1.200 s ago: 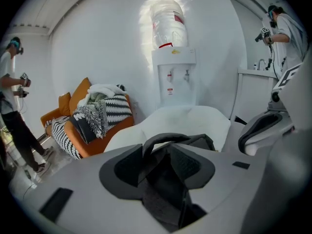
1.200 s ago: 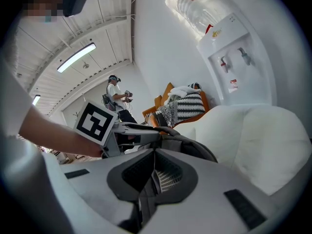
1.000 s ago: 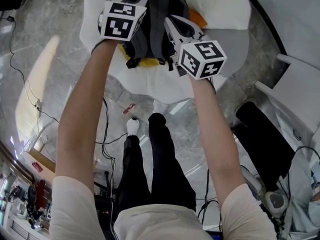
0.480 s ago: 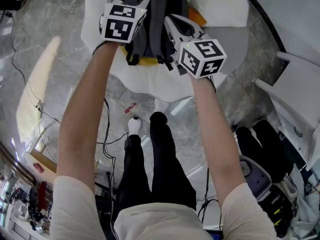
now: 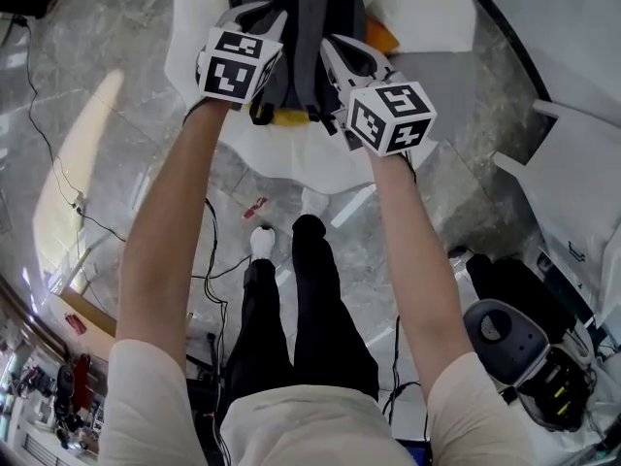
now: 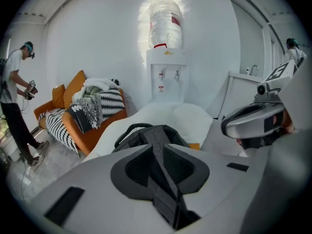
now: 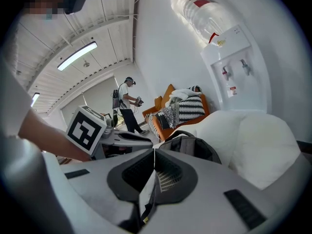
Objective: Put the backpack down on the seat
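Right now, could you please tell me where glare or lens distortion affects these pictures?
Left gripper view: glare washes out the water bottle; fisheye rim dark. Right gripper view: the ceiling lines bow with distortion. Head view: a bright reflection streaks the floor.

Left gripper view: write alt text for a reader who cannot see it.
The left gripper, jaws just closed further, pinches a dark grey backpack strap; the backpack rests on a white seat. Behind: a water dispenser and an orange sofa; the right gripper at right.
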Demonstrator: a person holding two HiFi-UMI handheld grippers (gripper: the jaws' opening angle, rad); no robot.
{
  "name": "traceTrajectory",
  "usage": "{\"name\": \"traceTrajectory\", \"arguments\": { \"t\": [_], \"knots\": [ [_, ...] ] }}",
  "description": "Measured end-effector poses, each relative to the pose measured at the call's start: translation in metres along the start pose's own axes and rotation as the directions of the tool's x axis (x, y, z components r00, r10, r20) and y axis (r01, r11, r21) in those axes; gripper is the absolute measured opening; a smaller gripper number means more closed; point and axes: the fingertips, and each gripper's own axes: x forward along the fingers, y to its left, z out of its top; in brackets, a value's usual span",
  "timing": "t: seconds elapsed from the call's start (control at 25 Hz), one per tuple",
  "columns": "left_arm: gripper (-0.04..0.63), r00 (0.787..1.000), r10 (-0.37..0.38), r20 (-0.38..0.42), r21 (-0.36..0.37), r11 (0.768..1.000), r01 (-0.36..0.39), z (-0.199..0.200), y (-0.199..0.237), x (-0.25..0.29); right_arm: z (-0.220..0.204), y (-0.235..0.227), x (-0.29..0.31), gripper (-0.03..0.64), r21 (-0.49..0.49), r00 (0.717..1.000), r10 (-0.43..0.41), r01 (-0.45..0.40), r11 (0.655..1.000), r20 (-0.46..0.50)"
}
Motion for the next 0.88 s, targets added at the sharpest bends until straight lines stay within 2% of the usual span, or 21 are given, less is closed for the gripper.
{"name": "traceTrajectory", "arguments": {
  "t": [0.24,0.44,0.72,0.88],
  "knots": [
    [0.017,1.0,-0.008,-0.018,-0.057,0.998,0.007,-0.013,-0.009,-0.042,0.003,0.01,-0.024,0.023,0.029,1.0,-0.016,0.016,0.999,0.001],
    [0.017,0.999,-0.042,0.005,-0.121,0.992,0.042,-0.009,-0.021,-0.083,0.015,0.027,-0.051,0.023,0.051,0.999,-0.036,0.035,0.998,0.014],
    [0.017,0.996,-0.073,0.055,-0.14,0.987,0.08,0.011,-0.038,-0.145,0.029,0.064,-0.092,0.023,0.075,0.998,-0.056,0.054,0.996,0.029],
    [0.017,0.993,-0.08,0.089,-0.175,0.98,0.095,0.021,-0.049,-0.183,0.038,0.084,-0.118,0.023,0.085,0.996,-0.076,0.072,0.994,0.044]
  ]
}}
